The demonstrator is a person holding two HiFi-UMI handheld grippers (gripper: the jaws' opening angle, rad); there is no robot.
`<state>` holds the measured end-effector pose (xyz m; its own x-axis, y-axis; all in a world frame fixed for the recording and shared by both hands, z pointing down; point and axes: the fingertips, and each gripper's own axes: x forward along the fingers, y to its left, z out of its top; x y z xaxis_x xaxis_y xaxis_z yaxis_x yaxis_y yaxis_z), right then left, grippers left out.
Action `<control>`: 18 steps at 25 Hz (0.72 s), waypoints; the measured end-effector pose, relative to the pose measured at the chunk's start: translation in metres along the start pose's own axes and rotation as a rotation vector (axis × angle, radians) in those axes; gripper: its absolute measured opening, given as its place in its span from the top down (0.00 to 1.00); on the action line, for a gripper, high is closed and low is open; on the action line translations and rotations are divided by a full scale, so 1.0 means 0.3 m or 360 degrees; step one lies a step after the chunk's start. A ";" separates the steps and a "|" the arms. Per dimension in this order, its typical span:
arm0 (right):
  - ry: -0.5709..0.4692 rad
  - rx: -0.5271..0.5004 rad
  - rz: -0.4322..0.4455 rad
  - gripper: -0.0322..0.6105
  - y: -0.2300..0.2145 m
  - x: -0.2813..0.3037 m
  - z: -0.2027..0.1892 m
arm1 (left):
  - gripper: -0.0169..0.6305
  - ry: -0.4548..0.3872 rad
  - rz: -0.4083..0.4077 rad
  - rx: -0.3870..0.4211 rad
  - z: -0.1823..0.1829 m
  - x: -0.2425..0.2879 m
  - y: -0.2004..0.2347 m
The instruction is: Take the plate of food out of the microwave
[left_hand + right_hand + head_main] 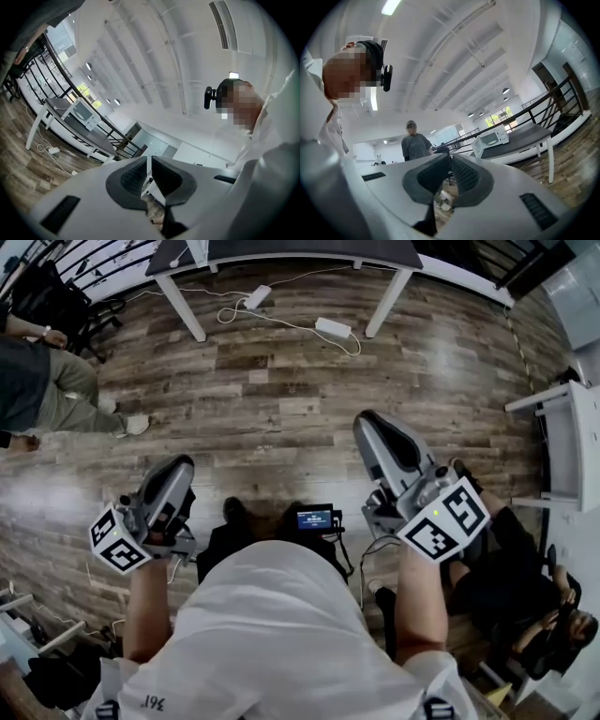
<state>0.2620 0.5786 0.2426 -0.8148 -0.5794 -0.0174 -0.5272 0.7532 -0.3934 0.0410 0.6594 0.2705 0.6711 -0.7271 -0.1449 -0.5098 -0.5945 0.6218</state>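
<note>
A white microwave (491, 139) stands on a dark-topped table with white legs (525, 140), far from me; the same microwave (84, 114) shows small in the left gripper view. Its door looks closed, and no plate of food is visible. In the head view only the table's front edge (281, 254) shows at the top. My left gripper (180, 465) and right gripper (370, 420) are held low over the wood floor, pointing up and forward. The left gripper (149, 158) has its jaws together with nothing between them. The right gripper (450, 156) is shut and empty too.
Power strips and cables (333, 329) lie on the floor under the table. A person in a grey shirt (415, 143) stands behind; a person's legs (56, 395) are at the left. A white shelf (562, 446) stands at the right, and a black railing (562, 101) runs behind the table.
</note>
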 end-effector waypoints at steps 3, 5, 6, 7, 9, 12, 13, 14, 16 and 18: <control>0.0024 0.0008 0.0023 0.93 0.016 0.047 -0.014 | 0.92 -0.0011 0.0012 -0.0002 0.023 -0.020 0.021; 0.0032 0.0006 0.0031 0.93 0.032 0.079 -0.019 | 0.92 -0.0014 0.0010 -0.0009 0.041 -0.032 0.040; 0.0031 0.0004 0.0030 0.93 0.040 0.091 -0.023 | 0.92 -0.0013 0.0006 -0.0012 0.046 -0.039 0.048; 0.0026 0.0002 0.0027 0.93 0.048 0.100 -0.028 | 0.92 -0.0010 0.0000 -0.0013 0.048 -0.047 0.054; 0.0016 0.0001 0.0015 0.93 0.068 0.117 -0.041 | 0.92 0.0000 -0.0022 -0.0007 0.055 -0.063 0.065; 0.0026 0.0003 -0.0003 0.93 0.095 0.172 -0.065 | 0.92 0.0023 -0.0058 0.0008 0.093 -0.082 0.101; 0.0031 0.0004 -0.0016 0.93 0.098 0.202 -0.069 | 0.92 0.0031 -0.0071 0.0008 0.112 -0.084 0.123; 0.0032 0.0004 -0.0032 0.93 0.098 0.236 -0.070 | 0.92 0.0040 -0.0086 0.0005 0.134 -0.085 0.149; 0.0023 0.0000 -0.0070 0.93 0.097 0.312 -0.067 | 0.92 0.0065 -0.0122 -0.0004 0.180 -0.086 0.209; 0.0010 -0.0006 -0.0113 0.93 0.099 0.390 -0.070 | 0.92 0.0102 -0.0157 -0.0011 0.228 -0.090 0.273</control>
<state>0.1460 0.5398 0.2480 -0.7769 -0.6294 0.0162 -0.5846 0.7116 -0.3898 -0.0557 0.6069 0.2727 0.7512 -0.6413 -0.1563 -0.4358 -0.6598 0.6122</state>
